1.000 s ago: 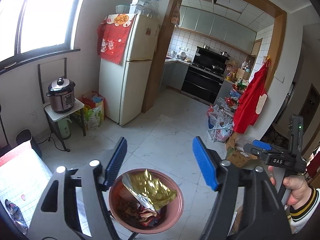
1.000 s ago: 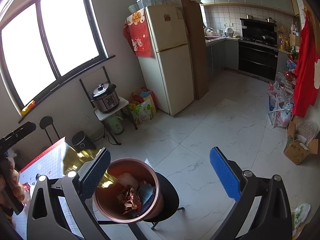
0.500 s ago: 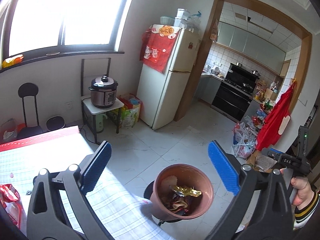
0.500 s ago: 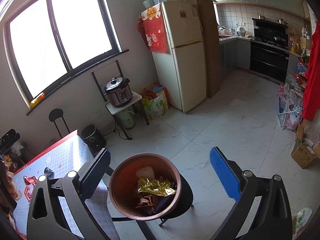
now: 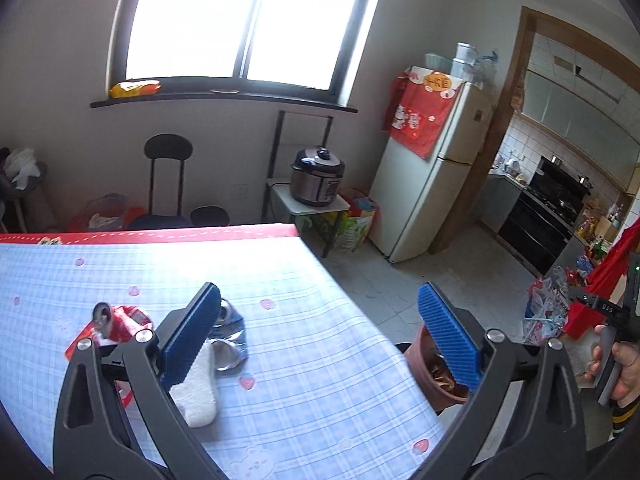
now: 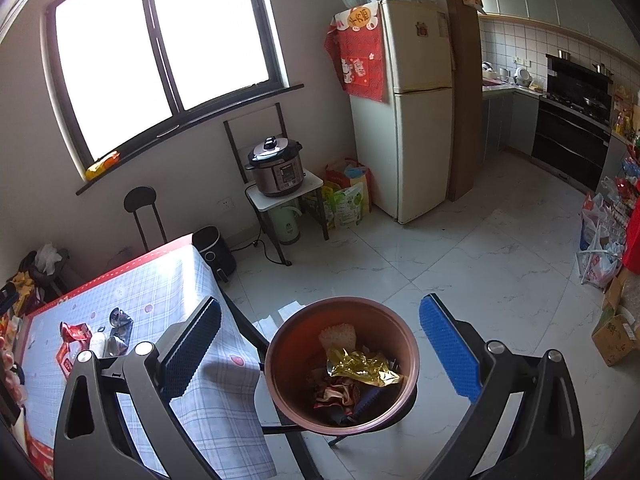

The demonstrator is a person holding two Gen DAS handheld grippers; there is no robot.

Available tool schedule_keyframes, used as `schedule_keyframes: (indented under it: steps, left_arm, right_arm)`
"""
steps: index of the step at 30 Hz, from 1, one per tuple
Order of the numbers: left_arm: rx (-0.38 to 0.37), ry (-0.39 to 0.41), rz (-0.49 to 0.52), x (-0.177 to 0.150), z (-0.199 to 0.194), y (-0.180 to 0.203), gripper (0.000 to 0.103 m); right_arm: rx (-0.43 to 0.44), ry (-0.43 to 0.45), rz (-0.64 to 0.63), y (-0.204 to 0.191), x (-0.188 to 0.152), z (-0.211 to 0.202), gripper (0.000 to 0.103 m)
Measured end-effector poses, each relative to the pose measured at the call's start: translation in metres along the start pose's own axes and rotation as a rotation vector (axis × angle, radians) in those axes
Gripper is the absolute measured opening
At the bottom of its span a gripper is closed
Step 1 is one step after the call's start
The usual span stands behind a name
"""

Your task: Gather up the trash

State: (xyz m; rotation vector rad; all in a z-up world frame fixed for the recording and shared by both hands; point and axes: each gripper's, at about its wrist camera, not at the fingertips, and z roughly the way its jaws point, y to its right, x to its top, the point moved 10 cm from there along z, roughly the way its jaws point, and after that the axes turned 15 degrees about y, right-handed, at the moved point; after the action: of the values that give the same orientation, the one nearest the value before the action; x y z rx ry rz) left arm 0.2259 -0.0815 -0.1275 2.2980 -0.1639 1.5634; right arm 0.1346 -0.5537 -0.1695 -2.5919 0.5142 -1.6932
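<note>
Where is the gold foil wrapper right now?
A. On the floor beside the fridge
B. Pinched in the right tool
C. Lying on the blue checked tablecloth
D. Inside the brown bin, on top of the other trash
D. The right wrist view shows the gold foil wrapper lying inside the brown bin on the other trash, and the right tool is open and empty above it.

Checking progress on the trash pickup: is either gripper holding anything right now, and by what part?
Nothing is held. The left gripper and right gripper are both open and empty; the gold wrapper already lies in the bin.
</note>
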Motion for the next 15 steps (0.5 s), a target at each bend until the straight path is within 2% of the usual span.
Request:
schedule_keyframes:
  steps: [7, 12, 15]
  left_arm:
    - [0.172, 0.040, -0.054, -0.012, -0.055, -0.104, 0.097]
    - [0.300, 0.072, -0.113, -0.026, -0.093, -0.176, 0.097]
    - [0.345, 0.094, -0.151, -0.034, -0.117, -0.212, 0.097]
  right_arm:
    - [0.047, -0.047, -0.094, -0.058, -0.016, 0.015, 0.097]
    - [0.108, -0.083, -0.144, -0.117, -0.031, 0.029, 0.097]
    - [0.152, -0.105, -0.158, -0.156, -0.042, 0.038, 0.097]
